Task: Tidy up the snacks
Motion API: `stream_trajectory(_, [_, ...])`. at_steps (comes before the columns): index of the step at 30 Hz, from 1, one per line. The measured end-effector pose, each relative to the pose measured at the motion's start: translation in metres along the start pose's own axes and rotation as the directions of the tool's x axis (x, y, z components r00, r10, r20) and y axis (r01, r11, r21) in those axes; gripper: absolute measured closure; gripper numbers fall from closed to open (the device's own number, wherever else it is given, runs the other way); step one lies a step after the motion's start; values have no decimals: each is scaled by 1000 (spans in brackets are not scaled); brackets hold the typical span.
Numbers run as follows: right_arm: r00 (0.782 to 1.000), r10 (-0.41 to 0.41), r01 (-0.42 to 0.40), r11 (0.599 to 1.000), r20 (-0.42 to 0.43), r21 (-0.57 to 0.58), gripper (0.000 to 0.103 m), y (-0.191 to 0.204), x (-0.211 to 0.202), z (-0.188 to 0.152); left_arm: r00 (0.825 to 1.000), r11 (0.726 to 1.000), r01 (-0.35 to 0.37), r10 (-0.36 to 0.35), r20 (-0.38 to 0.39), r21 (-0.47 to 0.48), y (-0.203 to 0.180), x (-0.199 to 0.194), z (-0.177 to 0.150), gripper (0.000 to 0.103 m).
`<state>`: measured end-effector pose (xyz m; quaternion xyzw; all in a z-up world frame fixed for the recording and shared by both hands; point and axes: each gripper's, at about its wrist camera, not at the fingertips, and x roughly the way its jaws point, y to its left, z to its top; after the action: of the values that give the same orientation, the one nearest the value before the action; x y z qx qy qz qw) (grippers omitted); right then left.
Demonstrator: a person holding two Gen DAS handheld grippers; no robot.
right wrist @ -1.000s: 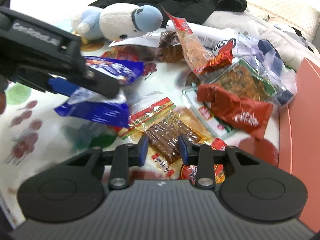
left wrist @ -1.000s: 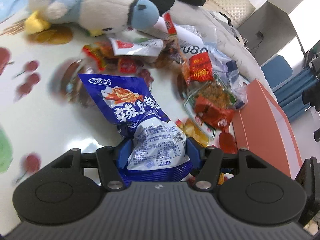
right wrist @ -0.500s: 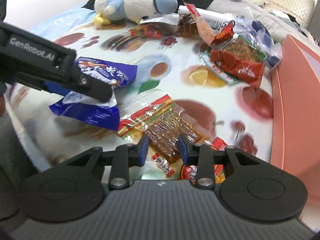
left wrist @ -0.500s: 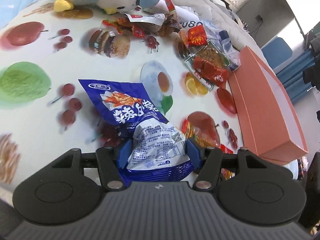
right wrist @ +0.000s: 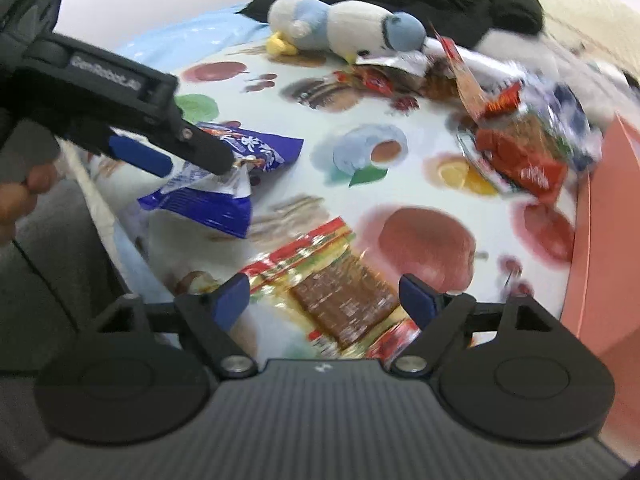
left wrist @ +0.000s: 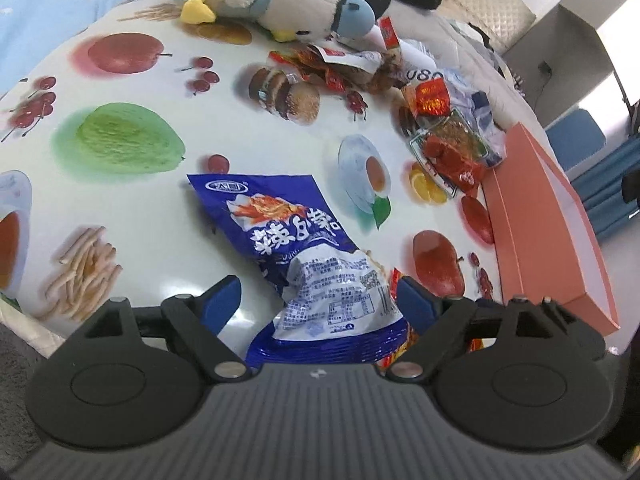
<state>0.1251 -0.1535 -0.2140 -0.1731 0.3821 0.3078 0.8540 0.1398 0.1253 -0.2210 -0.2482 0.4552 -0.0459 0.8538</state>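
Both jaws just popped wide, so the left gripper (left wrist: 318,298) and right gripper (right wrist: 324,296) straddle the blue snack bag (left wrist: 296,256) and jerky pack (right wrist: 336,300) near the table (left wrist: 132,232) edge, where either could slide off.

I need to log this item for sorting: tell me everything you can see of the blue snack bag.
The blue snack bag is a crinkled, glossy plastic pouch, blue with white lettering and a red food picture; its lower part is a white panel of fine print. It lies on the fruit-print tablecloth between the open fingers of the left hand-held gripper, whose jaws have just been opening, pads apparently off it.
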Motion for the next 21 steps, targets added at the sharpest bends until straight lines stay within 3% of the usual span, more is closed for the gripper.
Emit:
stream_trajectory(4, [1000, 8, -11, 991, -23, -132, 11, -8, 11, 5, 1000, 1000, 9, -9, 15, 0, -2, -1, 2, 15])
stream_trajectory(6, [997, 55, -62, 986, -52, -158, 12, -15, 18, 6, 1000, 1000, 7, -7, 17, -2, -3, 0, 3, 15])
stream_trajectory(10, [985, 130, -146, 977, -110, -155, 12, -28, 32, 5, 1000, 1000, -8, 8, 19, -1, -5, 3, 2, 15])
stream_trajectory(12, [974, 185, -197, 977, -133, -81, 11, -40, 38, 5, 1000, 1000, -15, 15, 15, 0, -5, 6, 3, 15])
stream_trajectory(15, [972, 198, -206, 977, -130, -50, 11, -41, 40, 3, 1000, 1000, -19, 19, 13, 0, -4, 8, 3, 15])
stream_trajectory(17, [974, 179, -188, 980, -138, -57, 12, -37, 40, 4, 1000, 1000, -23, 23, 13, 0, -4, 9, 3, 15])
stream_trajectory(21, [974, 181, -190, 980, -138, -54, 30, -32, 36, 5, 1000, 1000, -25, 25, 13, -1, -4, 9, 2, 15])
